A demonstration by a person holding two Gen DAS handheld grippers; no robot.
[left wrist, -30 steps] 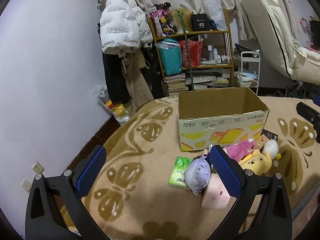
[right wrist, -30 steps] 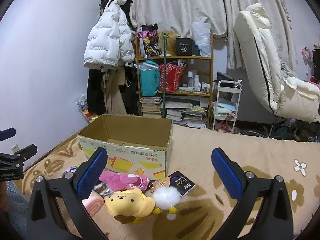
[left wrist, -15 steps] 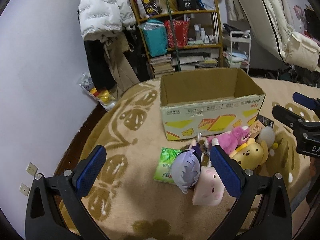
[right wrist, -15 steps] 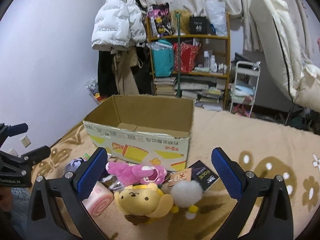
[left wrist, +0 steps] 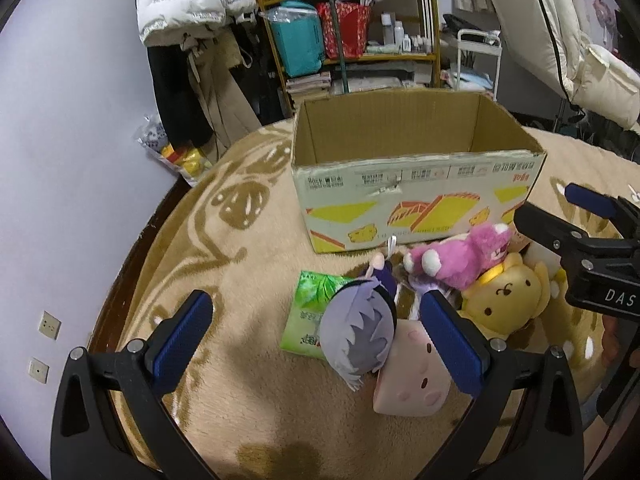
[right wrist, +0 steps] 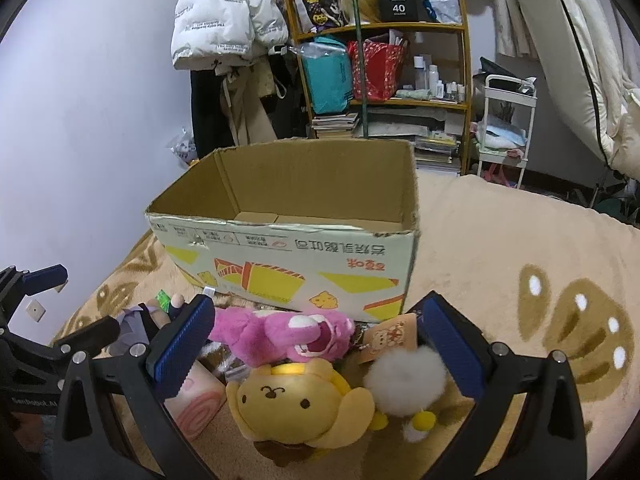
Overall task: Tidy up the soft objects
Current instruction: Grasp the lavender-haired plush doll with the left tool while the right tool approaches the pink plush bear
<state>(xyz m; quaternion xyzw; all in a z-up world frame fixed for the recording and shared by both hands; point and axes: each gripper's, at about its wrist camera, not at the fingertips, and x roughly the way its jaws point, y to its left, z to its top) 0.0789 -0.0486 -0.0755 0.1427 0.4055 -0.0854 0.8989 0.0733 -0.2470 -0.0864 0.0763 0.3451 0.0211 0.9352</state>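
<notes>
My right gripper (right wrist: 318, 354) hangs wide apart over the pile, pads either side of the yellow bear plush (right wrist: 296, 404), with the pink bear plush (right wrist: 288, 334) lying across its top and a white pompom (right wrist: 404, 382) touching its side. My left gripper (left wrist: 320, 342) is equally spread and empty, above the purple-haired doll (left wrist: 358, 338) that leans on the pink roll cushion (left wrist: 412, 384). Everything sits on the rug just in front of the open cardboard box (right wrist: 292, 240), which looks empty. The risk, as I judge it, is crowding: closing on the yellow bear may pinch the pink one or the pompom too, and a shallow bite on soft stuffing could slip mid-lift. My two grippers are also near enough to collide.
</notes>
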